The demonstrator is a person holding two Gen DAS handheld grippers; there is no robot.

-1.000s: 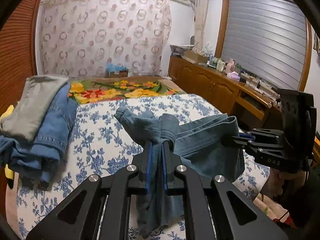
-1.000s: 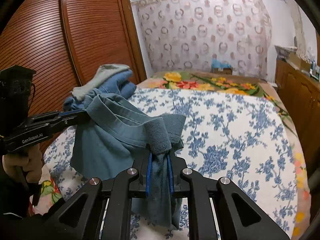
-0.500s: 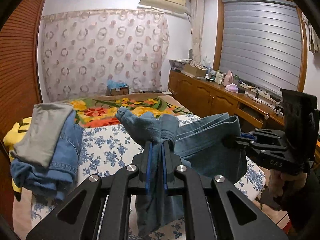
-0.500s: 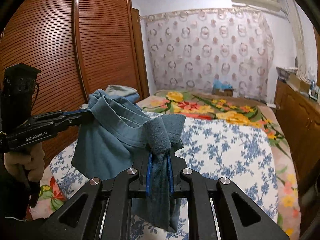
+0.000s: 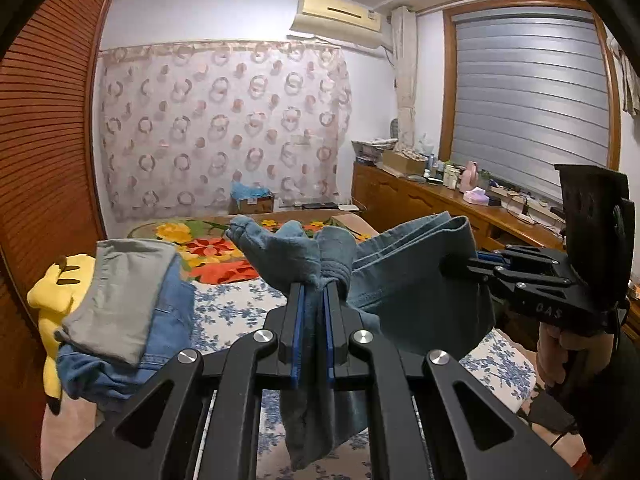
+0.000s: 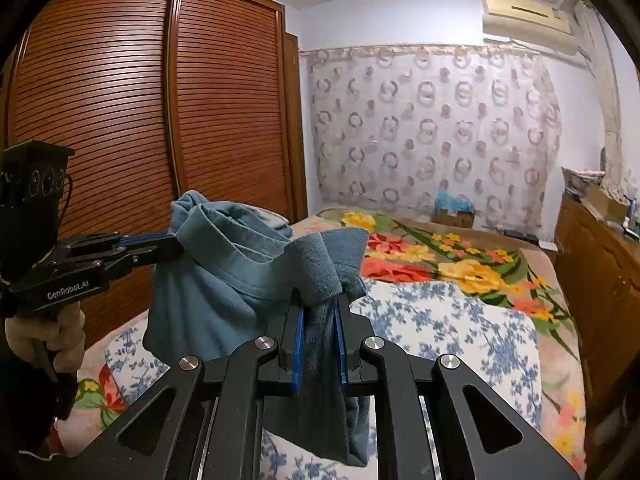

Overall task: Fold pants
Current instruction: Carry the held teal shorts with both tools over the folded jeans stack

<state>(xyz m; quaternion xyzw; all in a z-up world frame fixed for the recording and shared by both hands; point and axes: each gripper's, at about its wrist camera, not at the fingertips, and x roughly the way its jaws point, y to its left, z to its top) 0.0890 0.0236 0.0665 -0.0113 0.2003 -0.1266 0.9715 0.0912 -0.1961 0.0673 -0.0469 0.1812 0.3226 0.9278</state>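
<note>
Pants (image 5: 400,280) look soft and floppy, so the thick top band is the best place to hold. In the left view, the left gripper (image 5: 314,300) at 6 o'clock is squeezed tight on one bunched end. The pants stretch sideways toward 3 o'clock, where the right gripper (image 5: 476,260) pinches the other end, above the bed (image 5: 228,312). In the right view, the cloth hangs down, from 6 toward 9 o'clock.
</note>
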